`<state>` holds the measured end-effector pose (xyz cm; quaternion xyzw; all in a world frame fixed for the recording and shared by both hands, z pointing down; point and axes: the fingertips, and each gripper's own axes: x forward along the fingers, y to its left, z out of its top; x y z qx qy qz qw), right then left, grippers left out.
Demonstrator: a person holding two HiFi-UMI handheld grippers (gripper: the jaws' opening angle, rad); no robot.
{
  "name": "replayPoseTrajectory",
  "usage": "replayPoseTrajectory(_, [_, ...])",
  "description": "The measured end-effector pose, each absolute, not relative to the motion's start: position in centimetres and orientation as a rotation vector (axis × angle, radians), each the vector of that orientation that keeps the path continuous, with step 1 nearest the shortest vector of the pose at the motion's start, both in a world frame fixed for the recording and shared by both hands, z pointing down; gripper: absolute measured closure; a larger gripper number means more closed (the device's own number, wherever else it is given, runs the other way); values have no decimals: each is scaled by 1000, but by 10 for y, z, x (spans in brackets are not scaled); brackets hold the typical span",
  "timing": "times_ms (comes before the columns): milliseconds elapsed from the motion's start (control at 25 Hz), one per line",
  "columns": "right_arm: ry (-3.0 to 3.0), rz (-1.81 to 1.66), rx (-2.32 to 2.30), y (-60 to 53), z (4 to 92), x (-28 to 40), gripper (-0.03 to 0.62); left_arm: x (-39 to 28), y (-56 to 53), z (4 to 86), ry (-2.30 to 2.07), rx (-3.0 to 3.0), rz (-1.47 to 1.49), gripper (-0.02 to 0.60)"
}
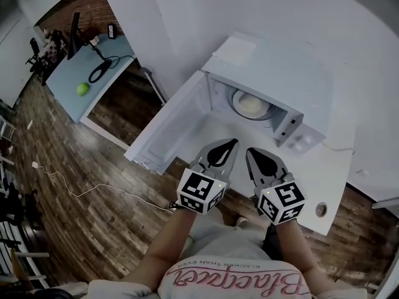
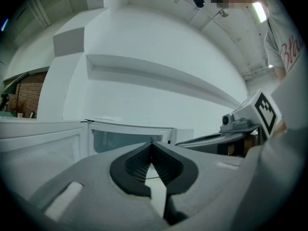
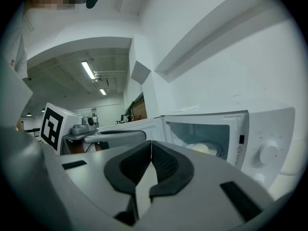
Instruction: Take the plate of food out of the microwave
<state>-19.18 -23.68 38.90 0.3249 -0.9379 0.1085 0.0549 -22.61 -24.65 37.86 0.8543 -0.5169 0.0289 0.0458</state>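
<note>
Your left tool (image 1: 232,143) and right tool (image 1: 252,152), both closed on nothing, sit side by side at lower centre, facing the open microwave (image 1: 280,73) with the plate of food (image 1: 251,105) inside.

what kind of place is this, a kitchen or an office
Most likely an office or lab corner: a white microwave stands open on a table, with a desk, monitor and brick wall beyond.
</note>
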Motion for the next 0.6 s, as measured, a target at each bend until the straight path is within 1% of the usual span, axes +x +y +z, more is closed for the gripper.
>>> replayPoseTrajectory(600, [-2760, 440, 1311, -283, 394, -219, 582, -255, -290, 382, -1310, 2741, 105, 575])
